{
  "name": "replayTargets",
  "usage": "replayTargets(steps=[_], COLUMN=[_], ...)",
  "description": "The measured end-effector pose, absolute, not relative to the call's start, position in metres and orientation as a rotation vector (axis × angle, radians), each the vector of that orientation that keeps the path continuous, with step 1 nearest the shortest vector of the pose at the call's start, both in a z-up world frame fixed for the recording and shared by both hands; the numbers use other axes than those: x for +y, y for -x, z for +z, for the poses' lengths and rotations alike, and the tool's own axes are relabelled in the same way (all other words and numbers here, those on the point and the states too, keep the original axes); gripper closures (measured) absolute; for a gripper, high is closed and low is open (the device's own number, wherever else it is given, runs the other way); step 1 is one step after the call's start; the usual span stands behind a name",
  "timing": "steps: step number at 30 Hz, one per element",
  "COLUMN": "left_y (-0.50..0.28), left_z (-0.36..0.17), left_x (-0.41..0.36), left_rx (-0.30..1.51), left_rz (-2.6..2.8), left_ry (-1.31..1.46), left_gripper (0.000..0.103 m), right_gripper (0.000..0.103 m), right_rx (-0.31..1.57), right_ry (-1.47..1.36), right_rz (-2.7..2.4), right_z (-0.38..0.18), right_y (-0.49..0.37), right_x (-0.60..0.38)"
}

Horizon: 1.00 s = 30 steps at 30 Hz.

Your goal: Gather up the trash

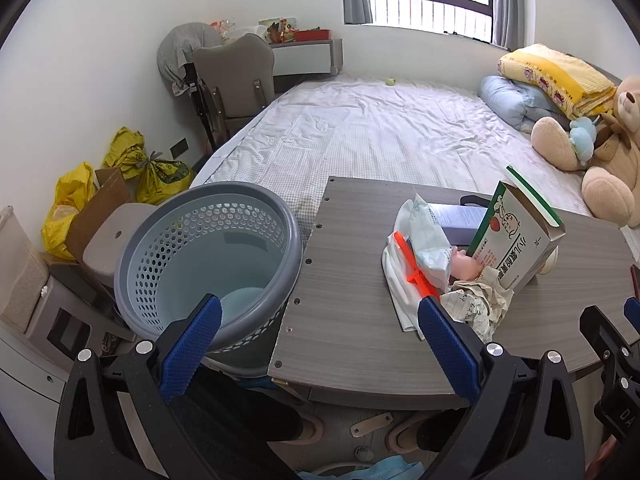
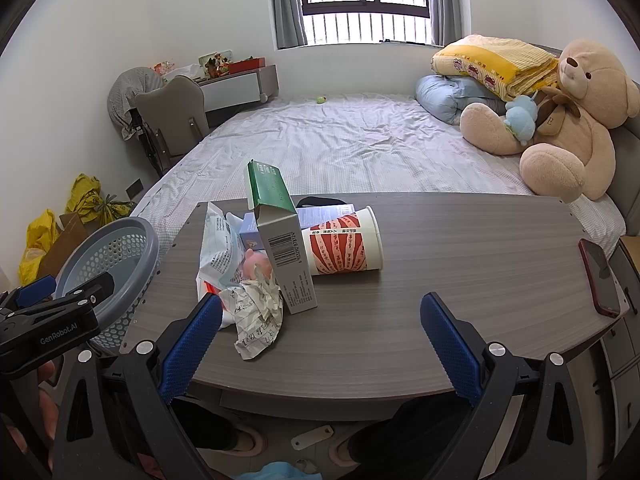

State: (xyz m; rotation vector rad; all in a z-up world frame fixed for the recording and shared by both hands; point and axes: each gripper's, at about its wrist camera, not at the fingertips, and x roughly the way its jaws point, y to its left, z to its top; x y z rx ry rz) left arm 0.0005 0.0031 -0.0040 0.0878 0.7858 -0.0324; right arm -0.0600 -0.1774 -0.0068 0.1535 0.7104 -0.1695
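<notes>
Both jaws wide, empty. One basket, one cup, one carton, one paper wad.

both wrist views look forward across the bench toward the bed, sharing the trash pile; left view sits further left.

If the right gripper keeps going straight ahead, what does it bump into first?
Probably nothing on the table: the open right gripper points at bare wood. The paper cup lies a little further ahead and slightly left, so it might be clipped, though depth is hard to judge.
</notes>
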Motion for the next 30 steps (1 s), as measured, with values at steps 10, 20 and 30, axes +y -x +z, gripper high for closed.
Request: replayTargets(steps=[10, 20, 30], left_y=[-0.0013, 0.0018, 0.0023], left_z=[-0.0061, -0.0028, -0.0033], left_x=[0.0066, 0.0086, 0.0105], left_rx=[0.787, 0.787, 0.788], left_rz=[-0.033, -0.032, -0.032], left_ry=[-0.087, -0.088, -0.088], left_gripper=[0.006, 0.006, 0.006], right_gripper=[0.008, 0.008, 0.008], right_rx=[0.709, 0.711, 0.712], right_ry=[-0.153, -0.154, -0.153], right_rz=[-0.169, -0.168, -0.166], right_z=[-0.0068, -0.0062, -0.0067], right_y=[0.0599, 0.0599, 0.0592], right_x=[-0.1771, -0.1764, -0.1753])
